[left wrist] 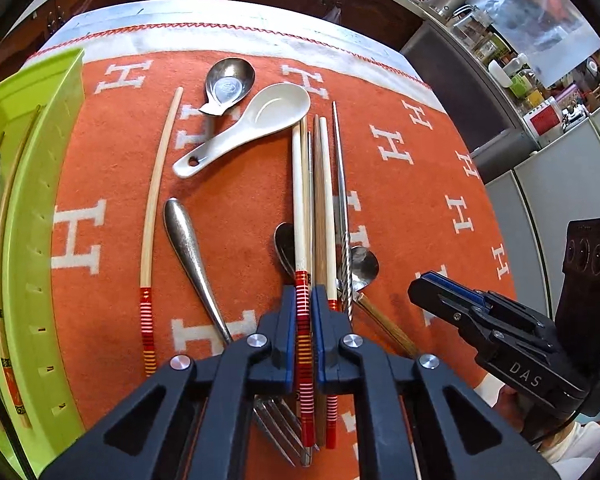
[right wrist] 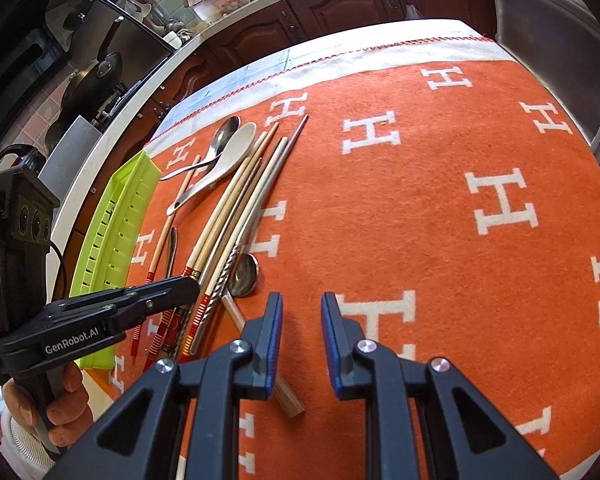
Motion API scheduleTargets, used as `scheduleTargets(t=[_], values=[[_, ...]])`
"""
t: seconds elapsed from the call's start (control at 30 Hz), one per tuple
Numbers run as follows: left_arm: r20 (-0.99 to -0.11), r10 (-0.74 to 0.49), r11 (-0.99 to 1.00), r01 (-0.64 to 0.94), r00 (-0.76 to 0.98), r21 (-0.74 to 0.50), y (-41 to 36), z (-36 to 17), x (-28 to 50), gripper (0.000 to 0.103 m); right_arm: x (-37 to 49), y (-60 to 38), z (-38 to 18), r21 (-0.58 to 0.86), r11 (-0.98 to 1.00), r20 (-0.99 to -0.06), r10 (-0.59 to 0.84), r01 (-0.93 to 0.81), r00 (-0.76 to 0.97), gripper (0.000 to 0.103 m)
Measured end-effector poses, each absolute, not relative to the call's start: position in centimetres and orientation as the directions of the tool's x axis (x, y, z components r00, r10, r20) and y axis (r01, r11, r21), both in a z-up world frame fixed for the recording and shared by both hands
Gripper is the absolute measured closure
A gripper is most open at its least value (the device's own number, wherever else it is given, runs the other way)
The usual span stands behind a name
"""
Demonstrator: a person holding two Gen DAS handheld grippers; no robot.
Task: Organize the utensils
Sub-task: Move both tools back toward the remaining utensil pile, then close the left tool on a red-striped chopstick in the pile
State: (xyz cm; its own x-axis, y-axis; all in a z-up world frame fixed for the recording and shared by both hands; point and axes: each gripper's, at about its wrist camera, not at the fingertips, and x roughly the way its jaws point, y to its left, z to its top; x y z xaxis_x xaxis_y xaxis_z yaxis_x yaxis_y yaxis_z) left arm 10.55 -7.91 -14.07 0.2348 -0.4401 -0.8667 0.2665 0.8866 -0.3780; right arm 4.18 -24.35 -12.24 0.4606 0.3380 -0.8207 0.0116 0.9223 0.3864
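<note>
My left gripper (left wrist: 303, 304) is shut on a red-banded bamboo chopstick (left wrist: 299, 200) at its red end, in a bundle of several chopsticks (left wrist: 324, 208) on the orange cloth. A white ceramic spoon (left wrist: 256, 124), a steel spoon (left wrist: 228, 82), a lone chopstick (left wrist: 156, 196) and a metal handle (left wrist: 188, 248) lie to the left. A fork (left wrist: 276, 424) lies under the jaws. My right gripper (right wrist: 301, 312) is open and empty above the cloth, right of the bundle (right wrist: 240, 196). The left gripper (right wrist: 180, 286) shows in the right wrist view.
A lime green tray (left wrist: 40, 216) at the left edge holds a spoon and chopsticks; it also shows in the right wrist view (right wrist: 116, 232). A wooden-handled spoon (right wrist: 244, 272) lies by the right gripper. The orange H-pattern cloth (right wrist: 440, 200) spreads right. Kitchen counters lie behind.
</note>
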Motion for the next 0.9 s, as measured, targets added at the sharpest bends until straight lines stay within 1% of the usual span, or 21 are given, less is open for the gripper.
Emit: scheduleTargets(t=[0.3, 0.6, 0.8, 0.9], values=[[-0.852, -0.454, 0.885, 0.242, 0.259, -0.398, -5.6, -13.2, 9.8, 0.098, 4.6, -23.8, -12.1, 0.394, 0.919, -0.820, 0.352, -0.002, 0.452, 0.083], [-0.850, -0.465, 0.879, 0.246, 0.246, -0.409, -5.3, -13.6, 9.4, 0.098, 4.7, -22.8, -11.5, 0.397, 0.917, -0.813, 0.366, -0.027, 0.452, 0.083], [-0.841, -0.458, 0.884, 0.250, 0.287, -0.396, -5.1, -12.7, 9.0, 0.098, 4.8, -22.7, -11.7, 0.401, 0.916, -0.817, 0.366, -0.018, 0.445, 0.083], [-0.830, -0.477, 0.873, 0.261, 0.290, -0.411, -4.8, -12.3, 8.7, 0.098, 4.7, -22.5, -11.6, 0.399, 0.917, -0.817, 0.366, -0.022, 0.445, 0.083]])
